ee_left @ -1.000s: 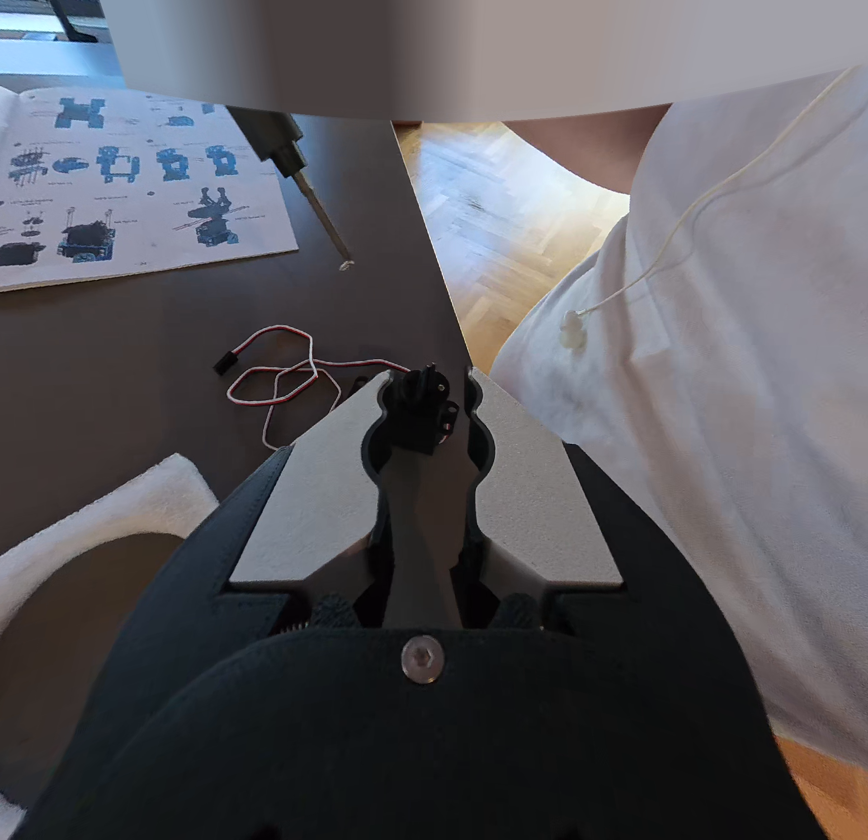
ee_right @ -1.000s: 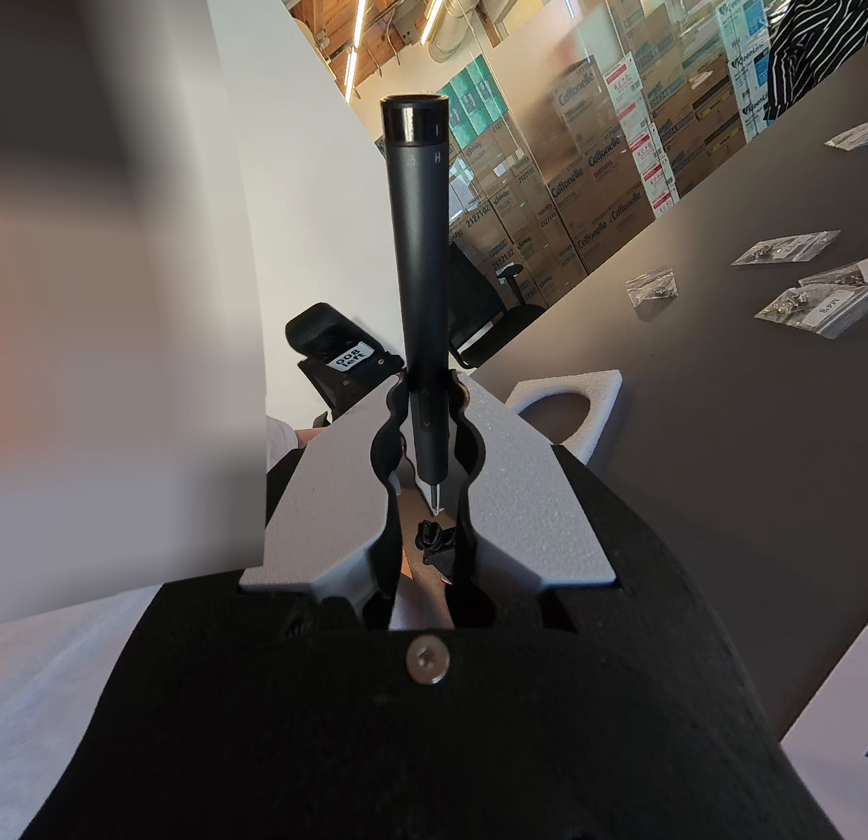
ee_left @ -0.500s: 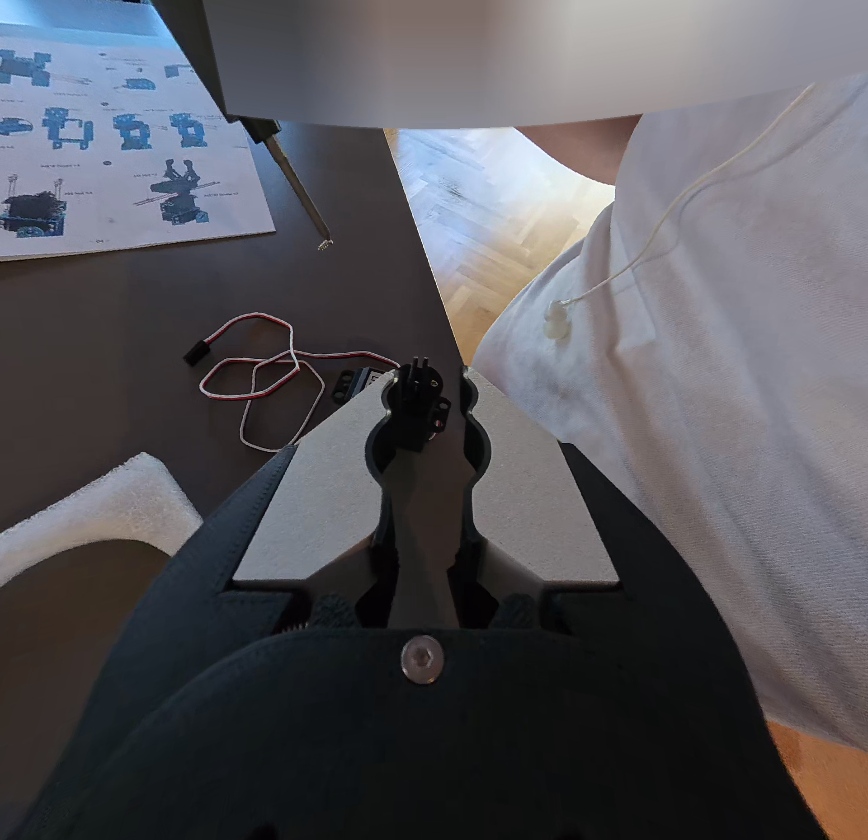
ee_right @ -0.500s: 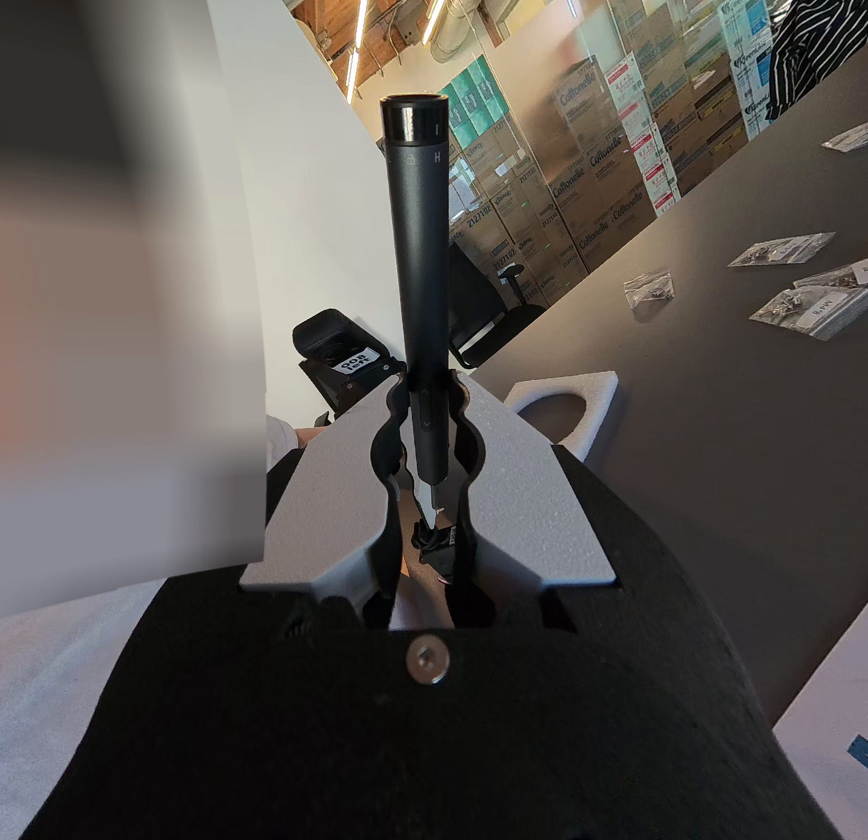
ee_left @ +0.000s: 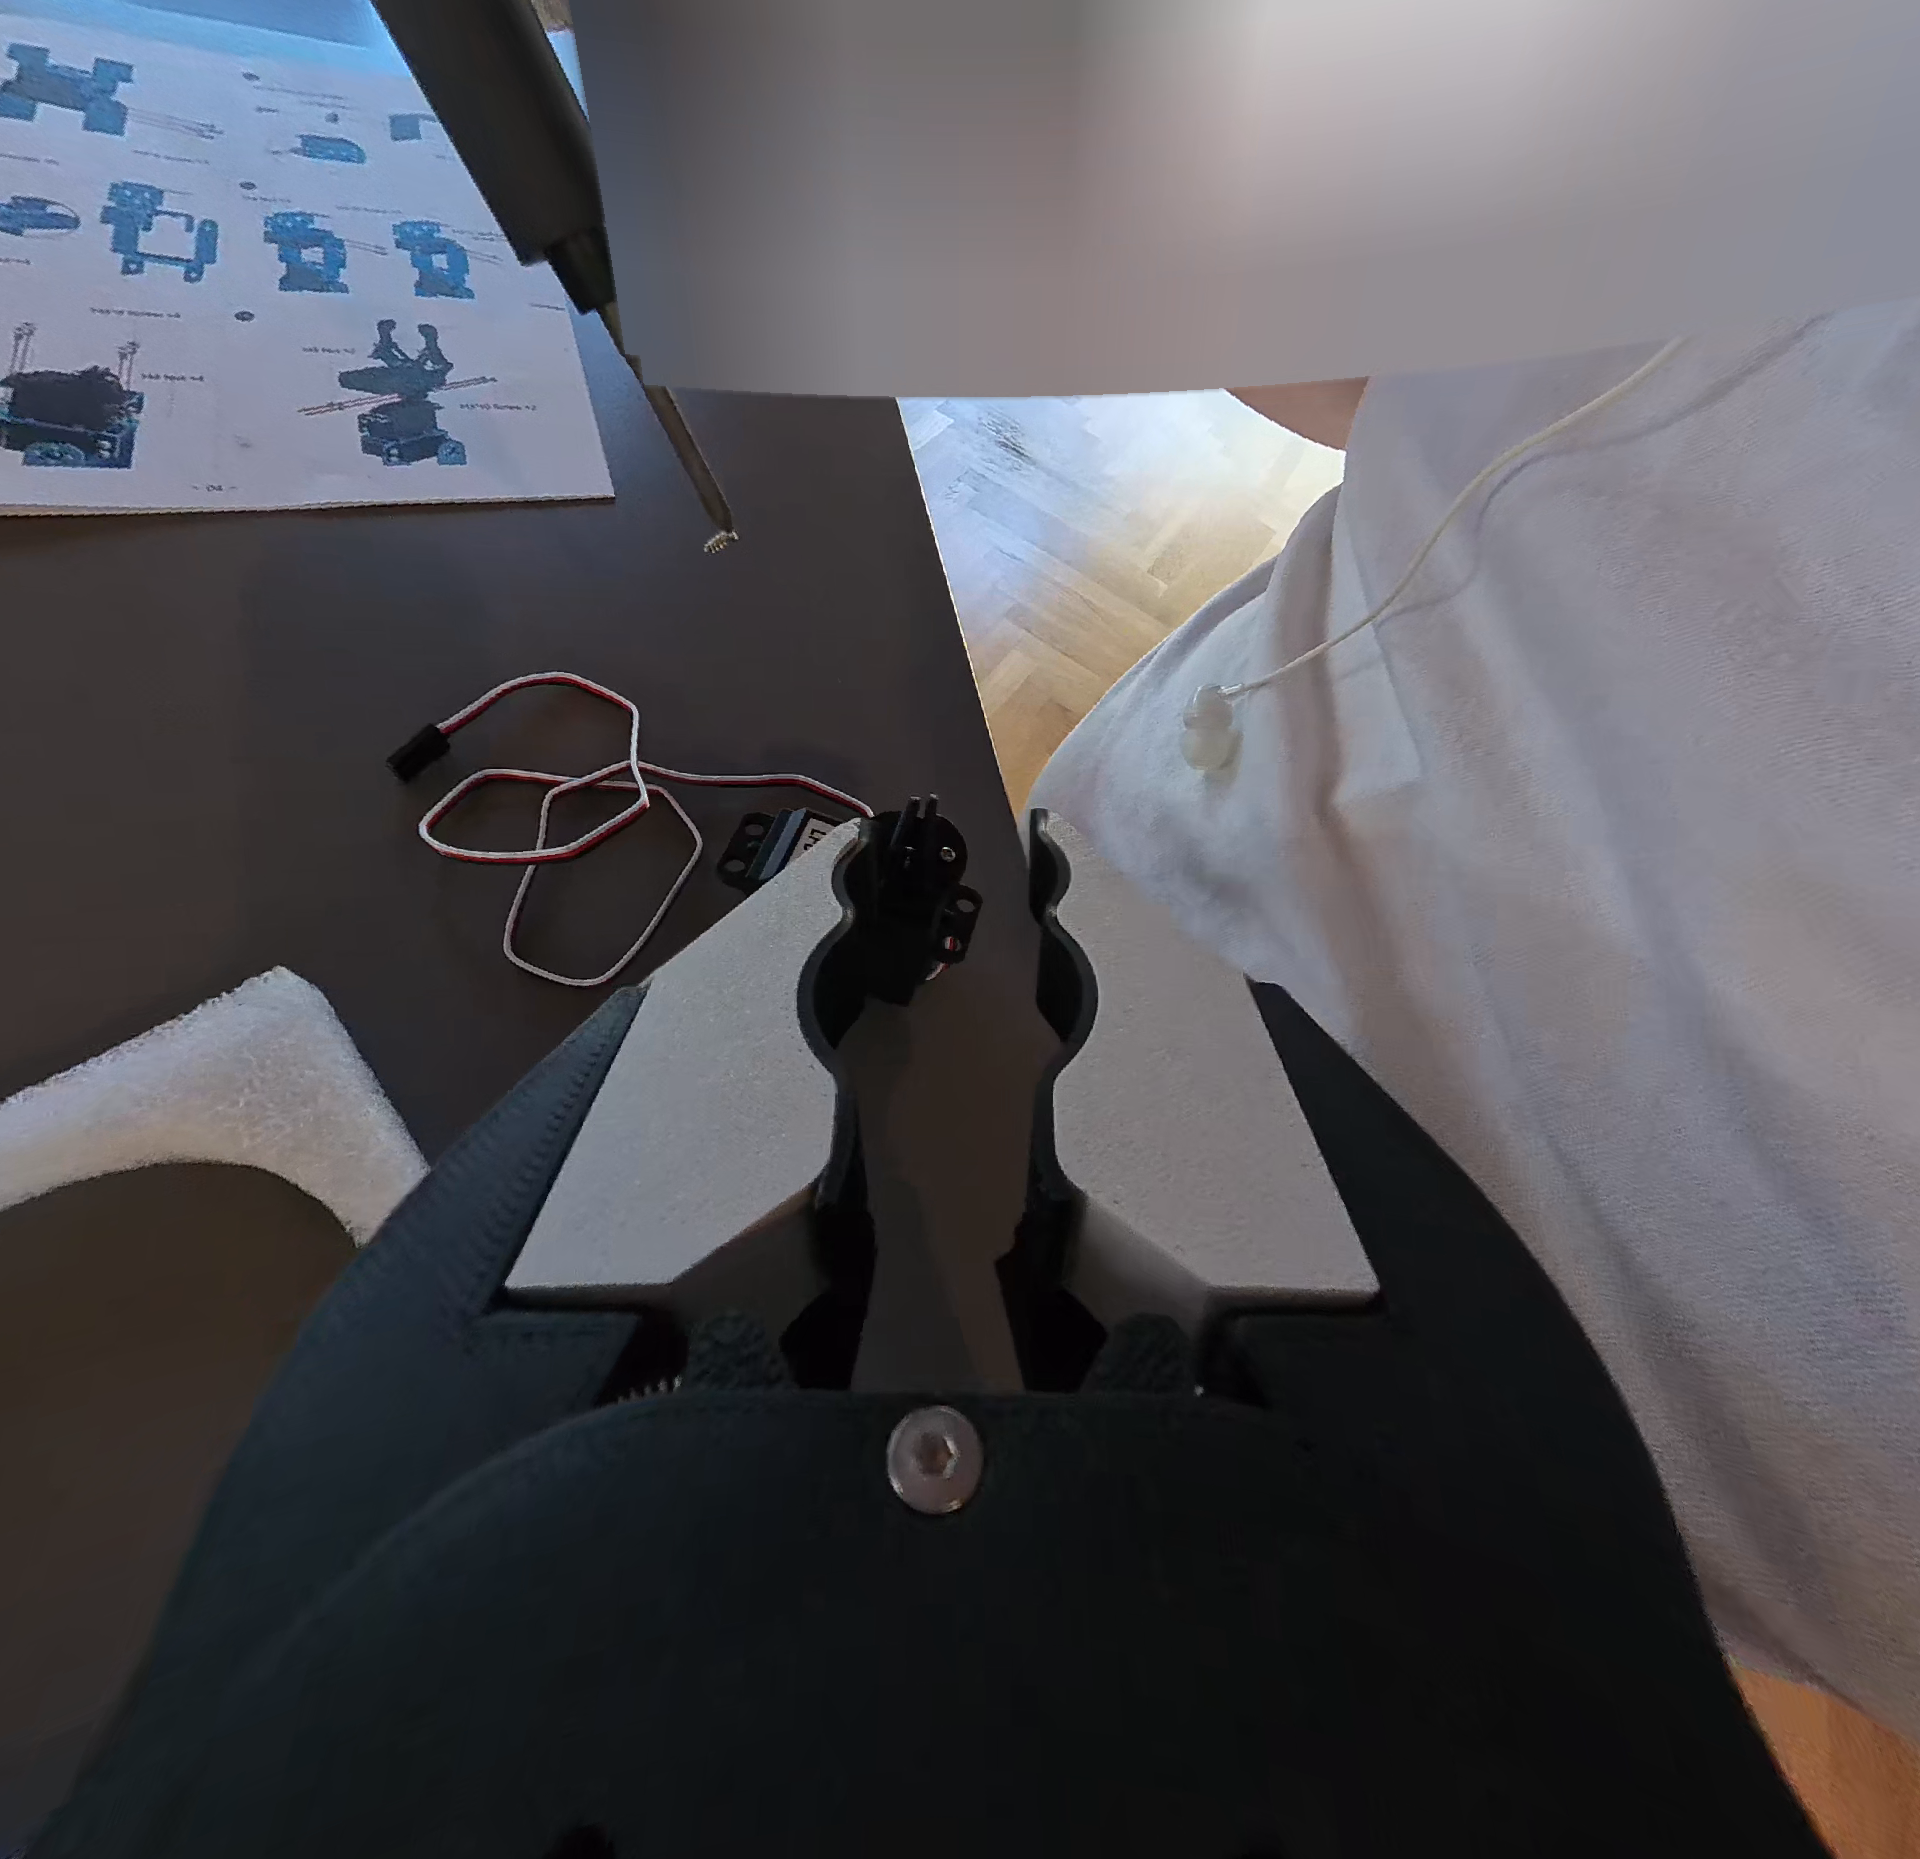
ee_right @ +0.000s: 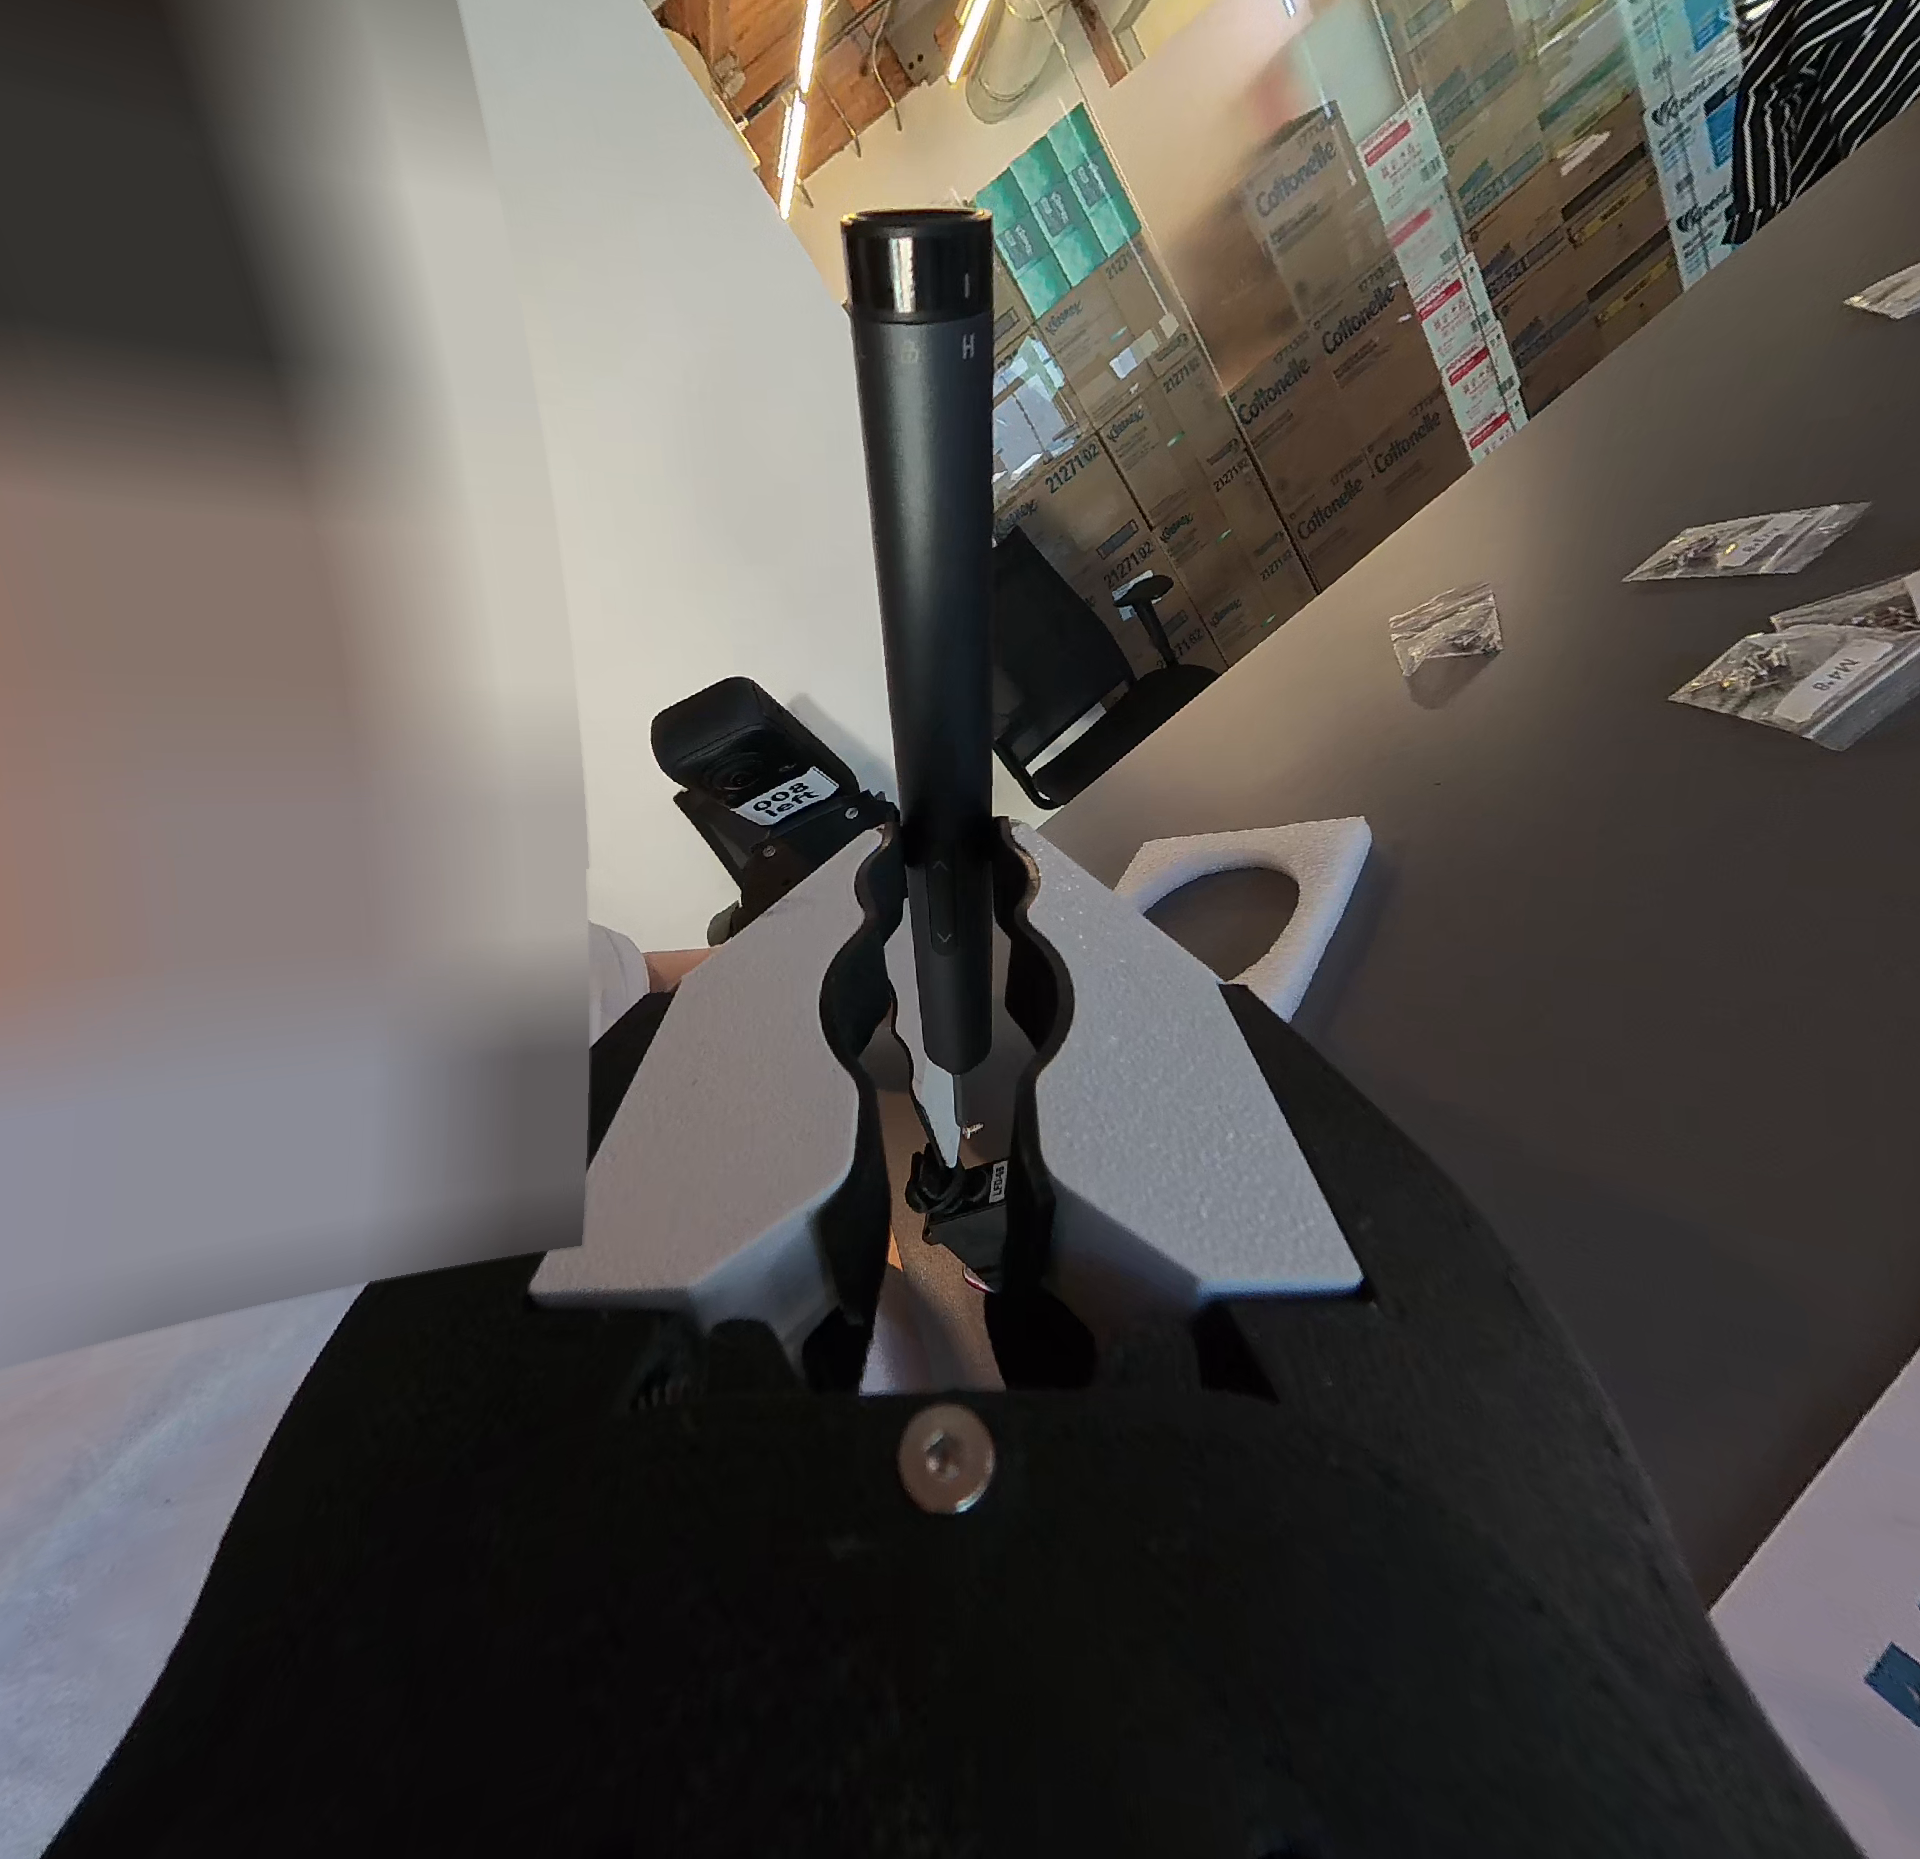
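The left gripper's point(ee_left: 940, 853) fingers have parted beside the servo point(ee_left: 914, 900) near the table edge point(ee_left: 951, 604); the right gripper point(ee_right: 940, 853) clamps the screwdriver point(ee_right: 925, 604).

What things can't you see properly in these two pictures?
- Left wrist view: the screwdriver's top, cut off by the edge and a blur patch.
- Left wrist view: the servo, partly behind the left gripper's finger.
- Right wrist view: the tiny screw, too small.
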`<state>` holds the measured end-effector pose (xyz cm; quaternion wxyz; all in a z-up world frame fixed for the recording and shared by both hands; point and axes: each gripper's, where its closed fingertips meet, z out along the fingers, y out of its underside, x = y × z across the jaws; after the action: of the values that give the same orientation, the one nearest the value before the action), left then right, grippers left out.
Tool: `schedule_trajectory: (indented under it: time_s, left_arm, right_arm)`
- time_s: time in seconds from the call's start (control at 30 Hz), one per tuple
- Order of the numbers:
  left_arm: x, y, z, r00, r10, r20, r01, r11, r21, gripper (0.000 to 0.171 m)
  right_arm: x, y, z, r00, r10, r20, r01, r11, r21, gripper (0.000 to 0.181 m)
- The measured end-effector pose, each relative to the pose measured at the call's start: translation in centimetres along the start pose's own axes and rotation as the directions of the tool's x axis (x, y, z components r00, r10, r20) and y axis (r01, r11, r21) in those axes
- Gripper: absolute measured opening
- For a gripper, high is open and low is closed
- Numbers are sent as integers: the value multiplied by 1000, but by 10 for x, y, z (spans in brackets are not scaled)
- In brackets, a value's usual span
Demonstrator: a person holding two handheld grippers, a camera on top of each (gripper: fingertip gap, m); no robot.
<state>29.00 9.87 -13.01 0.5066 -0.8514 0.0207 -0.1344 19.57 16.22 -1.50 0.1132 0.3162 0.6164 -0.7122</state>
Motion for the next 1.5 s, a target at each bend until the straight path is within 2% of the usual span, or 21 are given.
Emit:
schedule_trajectory:
  time_s: [0.7,1.17,1.5]
  left_arm:
    - [3,-2,0,993,-105,62,102,994,45,35]
    - [1,-2,0,990,-108,94,103,993,55,38]
    - [6,-3,-1,990,-129,51,125,990,65,35]
  right_arm:
    - [1,2,3,999,8,33,-7,1000,-31,15]
    - [1,5,3,999,13,51,-11,999,-40,15]
    - [2,4,1,999,17,51,-15,999,-33,15]
